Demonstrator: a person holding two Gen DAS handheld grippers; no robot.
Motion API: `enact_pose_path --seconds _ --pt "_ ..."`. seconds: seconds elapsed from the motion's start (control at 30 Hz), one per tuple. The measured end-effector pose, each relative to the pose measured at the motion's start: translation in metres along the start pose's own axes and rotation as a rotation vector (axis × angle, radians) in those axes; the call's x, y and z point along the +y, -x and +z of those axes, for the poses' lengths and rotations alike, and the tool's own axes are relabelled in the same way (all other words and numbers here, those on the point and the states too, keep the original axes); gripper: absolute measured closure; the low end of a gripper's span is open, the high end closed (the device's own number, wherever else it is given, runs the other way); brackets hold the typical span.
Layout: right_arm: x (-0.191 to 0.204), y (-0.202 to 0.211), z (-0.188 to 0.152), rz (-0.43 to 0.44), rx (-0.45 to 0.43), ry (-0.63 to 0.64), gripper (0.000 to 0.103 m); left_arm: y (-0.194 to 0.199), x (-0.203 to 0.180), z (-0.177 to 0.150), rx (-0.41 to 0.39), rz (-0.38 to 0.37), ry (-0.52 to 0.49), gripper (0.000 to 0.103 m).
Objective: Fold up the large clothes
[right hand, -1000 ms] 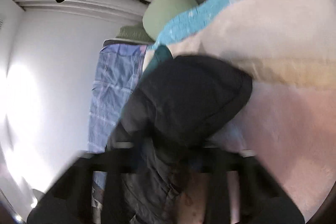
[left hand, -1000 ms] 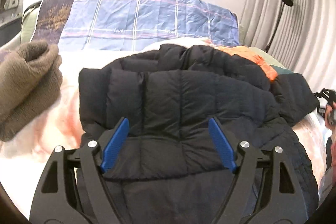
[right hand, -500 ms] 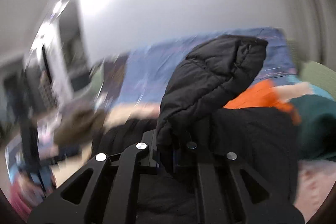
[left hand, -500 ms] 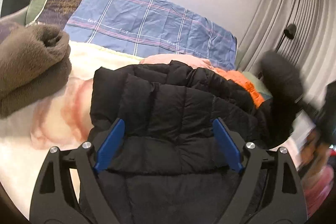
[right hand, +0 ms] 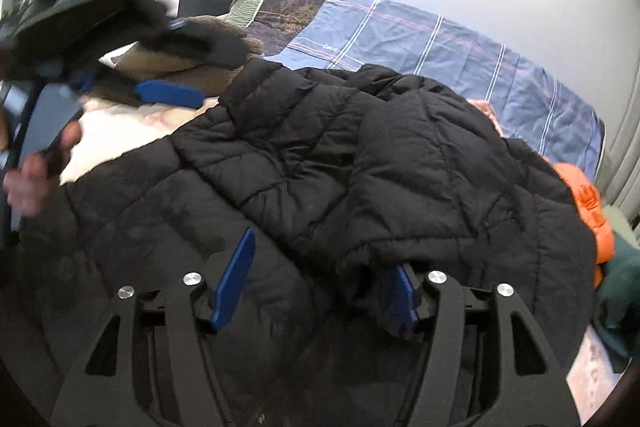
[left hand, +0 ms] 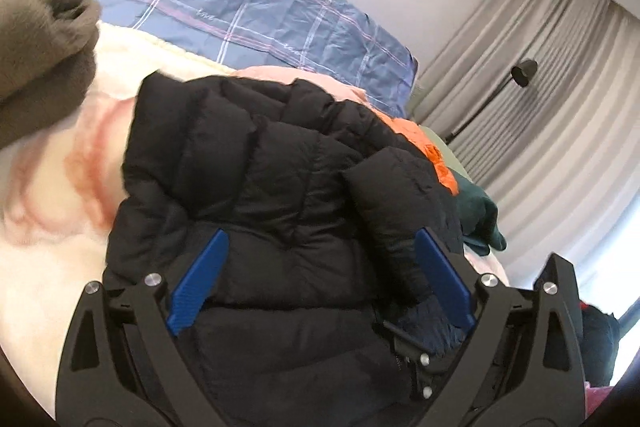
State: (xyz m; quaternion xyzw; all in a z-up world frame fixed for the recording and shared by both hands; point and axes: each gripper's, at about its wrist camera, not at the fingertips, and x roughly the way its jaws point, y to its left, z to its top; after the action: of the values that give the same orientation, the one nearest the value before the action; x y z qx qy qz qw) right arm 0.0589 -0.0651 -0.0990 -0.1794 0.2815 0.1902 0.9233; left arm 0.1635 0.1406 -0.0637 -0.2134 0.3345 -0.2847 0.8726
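A black puffer jacket (left hand: 260,167) lies spread on the bed, with one sleeve (left hand: 384,195) folded across its body. My left gripper (left hand: 320,267) hovers low over the jacket's near part, its blue pads far apart and its jaws still opening, gripping nothing. In the right wrist view the same jacket (right hand: 280,147) fills the middle and the folded sleeve (right hand: 420,167) lies on top. My right gripper (right hand: 316,279) has its jaws opening; the sleeve's cuff drapes over the right pad but is not pinched. The left gripper (right hand: 128,87) and the hand (right hand: 28,179) holding it show at the upper left.
A brown fleece bundle (left hand: 40,67) sits left of the jacket on the pink-and-white bed cover (left hand: 52,187). A blue plaid sheet (left hand: 260,11) lies against the wall behind. An orange garment (left hand: 436,155) and a dark green one (left hand: 480,211) lie to the right, near curtains and a lamp (left hand: 524,71).
The right gripper swung the sleeve up and over onto the jacket's body, then opened and let it go. The left gripper's jaws widened and its view rolled.
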Motion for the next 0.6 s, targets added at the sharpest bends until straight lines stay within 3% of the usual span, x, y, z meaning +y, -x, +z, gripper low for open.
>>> enact_pose_path --seconds 0.13,0.33,0.43,0.47,0.53,0.6 --pt "-0.028 0.014 -0.011 0.097 0.044 -0.140 0.033 0.003 -0.007 0.001 -0.011 0.028 -0.049 0.007" --pt "-0.136 0.008 -0.019 0.307 0.000 -0.772 0.030 0.004 0.000 -0.006 0.004 0.057 -0.042 0.007" --pt "-0.171 -0.026 -0.027 0.385 0.066 -1.054 0.027 0.008 0.002 -0.007 0.000 0.045 -0.019 0.007" --pt "-0.174 -0.035 -0.028 0.455 0.068 -1.150 0.027 0.010 0.003 -0.006 -0.005 0.044 -0.011 0.007" --pt "-0.167 -0.038 -0.018 0.606 0.021 -1.186 0.027 0.017 0.005 -0.006 -0.015 0.044 -0.011 0.007" --pt "-0.147 -0.025 0.008 0.732 -0.068 -1.049 0.027 0.024 0.008 -0.007 -0.026 0.049 -0.018 0.007"
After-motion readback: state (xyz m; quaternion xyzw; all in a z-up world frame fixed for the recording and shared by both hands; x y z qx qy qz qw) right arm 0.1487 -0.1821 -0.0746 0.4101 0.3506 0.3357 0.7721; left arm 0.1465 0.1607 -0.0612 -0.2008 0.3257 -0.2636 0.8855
